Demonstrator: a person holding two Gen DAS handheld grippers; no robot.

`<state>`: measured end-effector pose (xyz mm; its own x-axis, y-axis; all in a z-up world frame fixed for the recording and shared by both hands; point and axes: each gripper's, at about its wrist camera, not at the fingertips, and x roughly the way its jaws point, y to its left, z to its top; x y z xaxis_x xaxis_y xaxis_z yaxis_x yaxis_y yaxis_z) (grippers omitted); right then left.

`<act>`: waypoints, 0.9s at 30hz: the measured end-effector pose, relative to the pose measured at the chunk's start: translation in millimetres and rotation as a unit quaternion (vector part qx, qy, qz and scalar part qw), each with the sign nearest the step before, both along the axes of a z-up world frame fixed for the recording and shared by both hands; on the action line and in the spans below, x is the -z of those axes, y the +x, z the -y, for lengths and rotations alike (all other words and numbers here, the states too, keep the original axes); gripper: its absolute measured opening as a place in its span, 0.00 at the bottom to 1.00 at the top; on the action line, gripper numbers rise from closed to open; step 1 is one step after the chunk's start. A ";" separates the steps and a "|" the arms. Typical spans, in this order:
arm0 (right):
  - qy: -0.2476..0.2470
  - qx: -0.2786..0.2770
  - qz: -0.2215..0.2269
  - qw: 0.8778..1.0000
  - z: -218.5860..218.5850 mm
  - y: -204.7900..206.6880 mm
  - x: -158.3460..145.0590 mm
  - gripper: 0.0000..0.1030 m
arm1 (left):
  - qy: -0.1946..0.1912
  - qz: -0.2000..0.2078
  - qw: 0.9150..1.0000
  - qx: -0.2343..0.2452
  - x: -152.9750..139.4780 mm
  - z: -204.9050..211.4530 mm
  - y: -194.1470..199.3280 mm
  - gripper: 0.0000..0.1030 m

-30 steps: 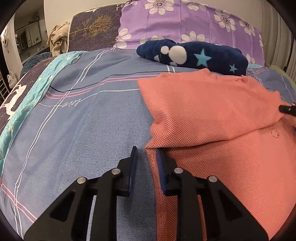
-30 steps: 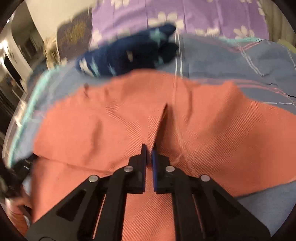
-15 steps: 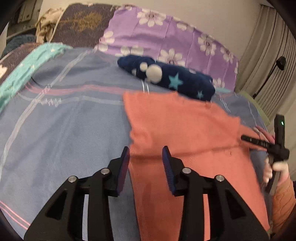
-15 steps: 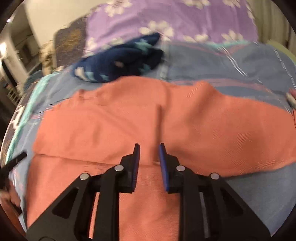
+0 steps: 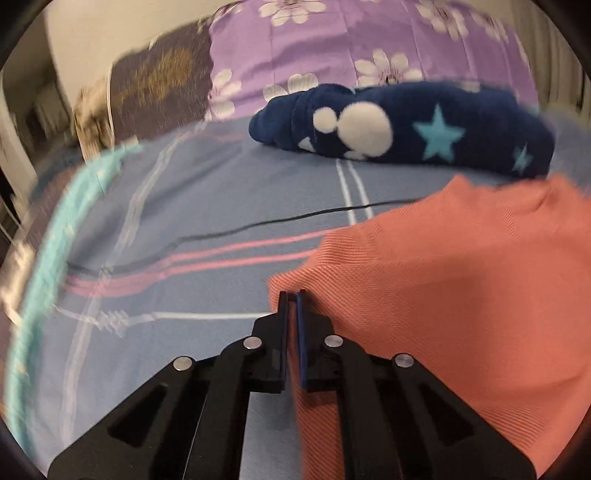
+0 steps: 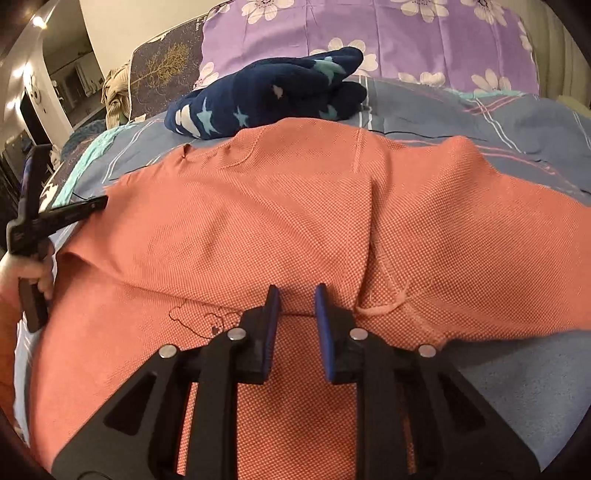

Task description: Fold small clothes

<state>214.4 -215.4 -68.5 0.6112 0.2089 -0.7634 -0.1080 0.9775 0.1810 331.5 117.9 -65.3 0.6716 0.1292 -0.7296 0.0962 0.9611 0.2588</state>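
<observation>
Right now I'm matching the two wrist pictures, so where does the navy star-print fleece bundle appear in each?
Left wrist view: the navy fleece bundle lies upper right of centre, on the bedspread just beyond the orange garment.
Right wrist view: the bundle sits upper centre-left, again just past the garment's far edge.
Shared landmark: the purple flowered pillow directly behind the bundle in both.

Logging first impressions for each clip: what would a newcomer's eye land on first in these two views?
The salmon-orange knit garment spread across the blue striped bedspread fills most of both views. The left gripper has just closed, its jaws pinching the garment's near left corner, while the right gripper stands open over a fold. Behind lies a navy fleece bundle with stars, in front of a purple flowered pillow.
</observation>
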 end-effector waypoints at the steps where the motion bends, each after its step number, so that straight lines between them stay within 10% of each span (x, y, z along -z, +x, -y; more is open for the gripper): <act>1: 0.001 0.000 0.000 1.000 -0.5 -0.4 1.5 0.20 | 0.017 0.003 1.000 0.003 0.2 3.2 -1.2 0.05; 9: 0.023 -0.008 0.004 1.000 -1.8 -7.8 1.1 0.27 | -0.007 -0.031 0.996 0.080 -10.1 -7.7 -58.5 0.07; 13: 0.000 -0.015 0.007 1.000 -11.1 -8.9 0.0 0.32 | 0.131 -0.001 0.985 0.113 15.1 -7.9 -96.9 0.13; 18: -0.011 -0.018 0.009 1.000 -14.5 -9.3 -0.5 0.34 | 0.026 -0.011 0.997 0.070 -15.7 -17.2 -97.9 0.12; 23: 0.009 -0.004 0.012 1.000 -0.4 -22.5 -11.0 0.35 | -0.100 0.037 0.985 0.132 -59.6 25.9 -119.6 0.28; 27: -0.051 0.049 0.045 0.996 41.4 -43.6 -35.6 0.35 | -0.115 -0.004 0.980 0.163 -36.1 70.3 -109.4 0.35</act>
